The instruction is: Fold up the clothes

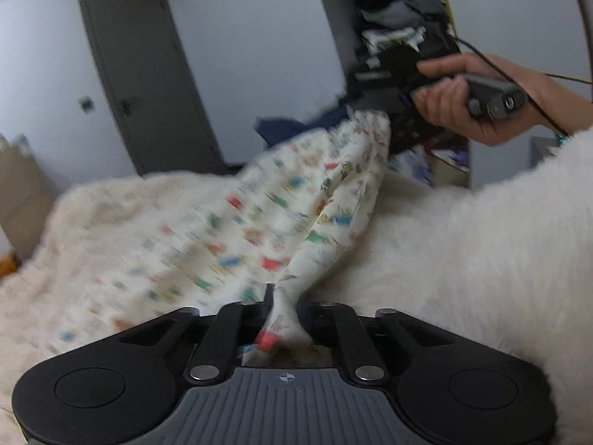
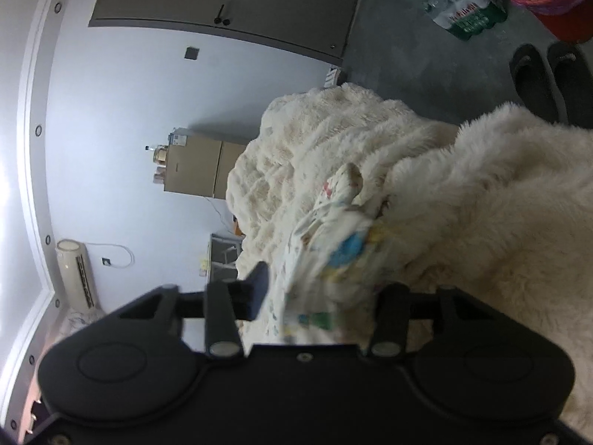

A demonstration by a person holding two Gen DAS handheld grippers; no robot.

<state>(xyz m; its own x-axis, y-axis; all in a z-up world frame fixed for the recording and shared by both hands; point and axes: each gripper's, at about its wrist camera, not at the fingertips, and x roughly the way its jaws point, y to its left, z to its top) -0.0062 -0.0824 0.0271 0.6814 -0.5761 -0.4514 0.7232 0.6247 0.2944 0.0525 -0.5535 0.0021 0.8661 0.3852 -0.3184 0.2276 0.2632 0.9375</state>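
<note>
Left gripper [image 1: 276, 319]: jaws pinched on printed garment [image 1: 259, 230] corner; cloth stretched ahead, lifted off fluffy blanket [image 1: 111, 222]. Right gripper [image 2: 318, 293]: jaws part-open, cloth bunched between, grip uncertain. Step: spreading; next likely needs right regrip.

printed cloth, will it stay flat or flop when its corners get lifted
Probably floppy: the printed cloth sags and bunches into folds between the left tongs, shut on one end, and the right tongs. It looks thin and light. It may cling to the fuzzy blanket when dragged.
</note>
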